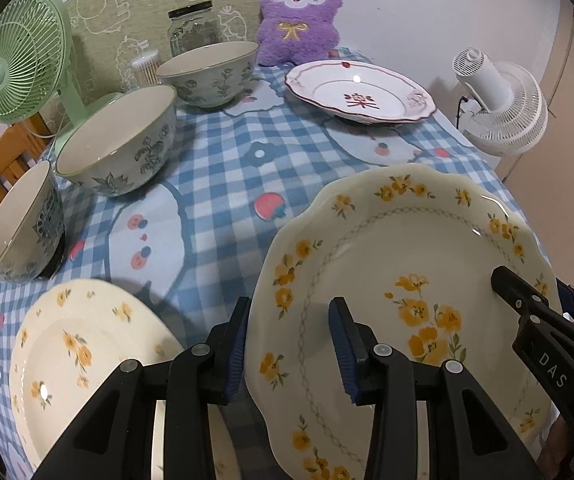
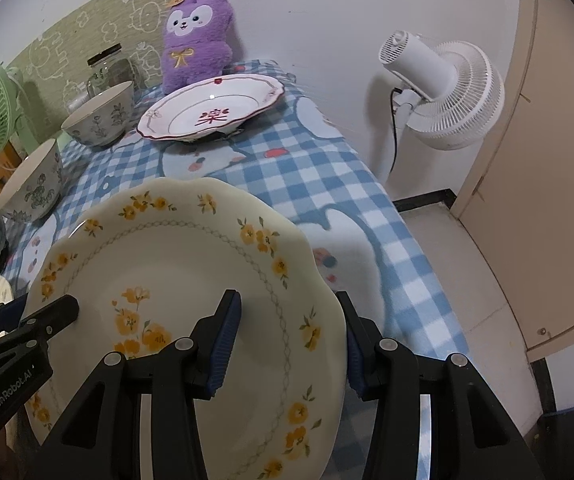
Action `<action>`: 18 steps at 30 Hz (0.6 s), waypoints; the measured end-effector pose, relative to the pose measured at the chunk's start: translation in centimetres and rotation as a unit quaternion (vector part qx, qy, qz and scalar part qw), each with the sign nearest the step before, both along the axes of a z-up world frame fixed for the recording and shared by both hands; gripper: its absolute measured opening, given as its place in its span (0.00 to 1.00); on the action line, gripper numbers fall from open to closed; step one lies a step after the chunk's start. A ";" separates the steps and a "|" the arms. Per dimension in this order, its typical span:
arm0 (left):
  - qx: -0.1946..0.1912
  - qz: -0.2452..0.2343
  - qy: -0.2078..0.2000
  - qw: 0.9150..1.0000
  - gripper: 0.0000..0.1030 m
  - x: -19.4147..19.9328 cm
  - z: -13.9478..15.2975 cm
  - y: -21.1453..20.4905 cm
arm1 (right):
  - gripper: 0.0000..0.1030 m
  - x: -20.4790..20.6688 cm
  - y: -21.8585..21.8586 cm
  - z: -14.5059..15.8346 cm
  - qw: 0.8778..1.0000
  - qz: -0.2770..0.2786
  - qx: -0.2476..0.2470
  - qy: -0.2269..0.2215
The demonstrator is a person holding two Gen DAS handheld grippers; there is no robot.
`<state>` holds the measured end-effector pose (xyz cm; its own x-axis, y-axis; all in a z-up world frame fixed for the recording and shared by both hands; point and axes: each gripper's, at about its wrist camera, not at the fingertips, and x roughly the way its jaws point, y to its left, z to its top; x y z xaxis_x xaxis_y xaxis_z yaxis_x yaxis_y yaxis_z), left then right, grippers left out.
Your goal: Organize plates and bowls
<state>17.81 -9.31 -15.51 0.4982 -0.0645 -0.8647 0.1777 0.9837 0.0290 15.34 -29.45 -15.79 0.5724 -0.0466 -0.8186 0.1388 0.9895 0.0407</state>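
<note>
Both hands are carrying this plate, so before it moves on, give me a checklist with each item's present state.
1. Left gripper straddles the floral plate rim: ok.
2. Right gripper straddles the opposite rim: ok.
3. Pads pressing firmly: cannot tell.
4. Plate clear of the checked cloth: ok.
5. Matching plate lies bare, free for stacking: ok.
6. Three bowls out of the way: ok.

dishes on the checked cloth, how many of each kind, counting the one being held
Yellow-flower plates: 2, one held by the left claw and right claw at, one on the cloth
Red-trim white plate: 1
Blue-patterned bowls: 3
Total: 6
</note>
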 end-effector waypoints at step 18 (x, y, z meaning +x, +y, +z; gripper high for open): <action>0.003 0.008 -0.007 1.000 0.37 -4.7 0.0 -2.3 | 0.49 -5.0 -2.3 0.1 1.000 -0.008 0.012 -0.003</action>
